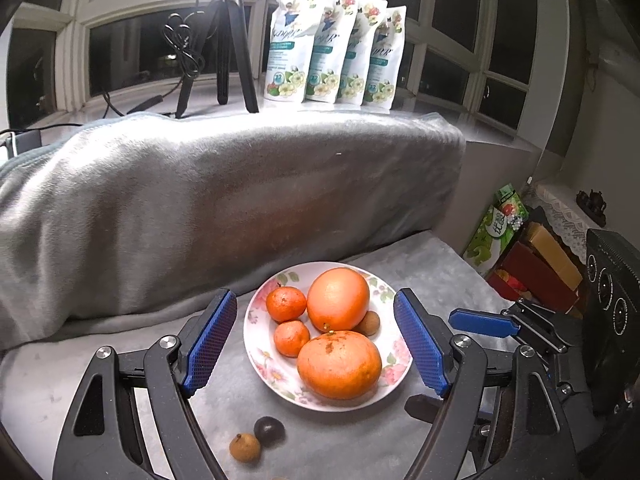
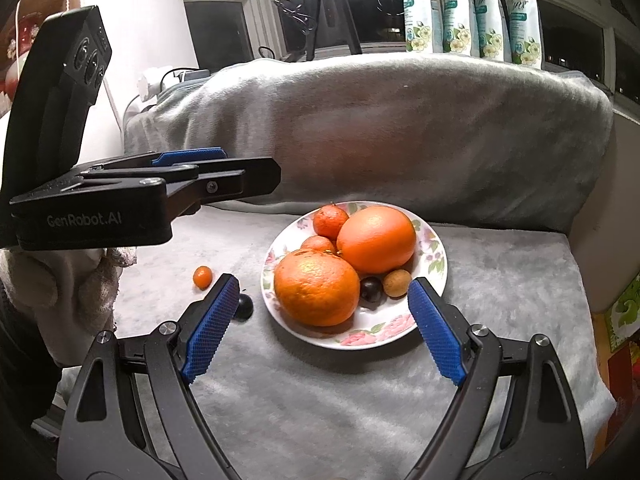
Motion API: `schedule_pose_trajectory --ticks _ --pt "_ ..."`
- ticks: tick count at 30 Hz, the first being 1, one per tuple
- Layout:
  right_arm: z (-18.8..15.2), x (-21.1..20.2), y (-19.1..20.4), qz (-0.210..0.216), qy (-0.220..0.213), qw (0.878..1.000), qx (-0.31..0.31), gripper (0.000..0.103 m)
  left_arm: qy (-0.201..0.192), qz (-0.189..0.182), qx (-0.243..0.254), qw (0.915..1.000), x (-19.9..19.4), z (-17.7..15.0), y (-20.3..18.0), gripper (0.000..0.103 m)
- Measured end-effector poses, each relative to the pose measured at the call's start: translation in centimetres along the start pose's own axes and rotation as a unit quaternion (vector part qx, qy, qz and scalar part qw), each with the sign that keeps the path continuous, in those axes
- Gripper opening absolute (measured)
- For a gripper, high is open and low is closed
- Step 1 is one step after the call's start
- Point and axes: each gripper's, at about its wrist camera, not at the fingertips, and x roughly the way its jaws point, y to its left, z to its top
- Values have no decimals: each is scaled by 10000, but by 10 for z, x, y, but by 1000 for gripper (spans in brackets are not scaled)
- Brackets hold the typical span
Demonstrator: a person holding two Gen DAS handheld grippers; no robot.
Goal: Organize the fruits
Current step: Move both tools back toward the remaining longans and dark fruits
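Both the left tongs [image 1: 316, 340] and the right tongs [image 2: 320, 324] stand wide apart, holding and touching nothing. Each pair hovers near the floral plate [image 1: 256, 344] on the grey worktop [image 1: 432, 264], where oranges and small fruits are piled. A longan [image 1: 245, 447] and a dark fruit [image 1: 269, 430] lie together off the plate, just beside the left tongs' left finger.

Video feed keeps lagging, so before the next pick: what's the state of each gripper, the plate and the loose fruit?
Left gripper: open, empty, facing the plate.
Right gripper: open, empty.
Floral plate: upright on the grey cloth, holding oranges, mandarins and small fruits.
Dark round fruit: loose on the cloth, off the plate.
Brown longan: loose beside it.
Tiny orange fruit: loose on the cloth.
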Motion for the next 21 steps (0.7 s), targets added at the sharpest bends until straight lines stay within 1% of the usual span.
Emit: schedule_pose_trajectory --ticks 10,14,21 --pt "-2 -6 20 -28 -139 9997 -216 89 -191 118 -75 9997 -21 -5 11 81" --pt "-3 -5 27 23 -183 9996 -230 89 -248 197 -91 9995 -30 -10 19 81" --pt "-4 3 33 190 -23 9998 -42 89 -295 399 -262 9984 -49 -29 43 81"
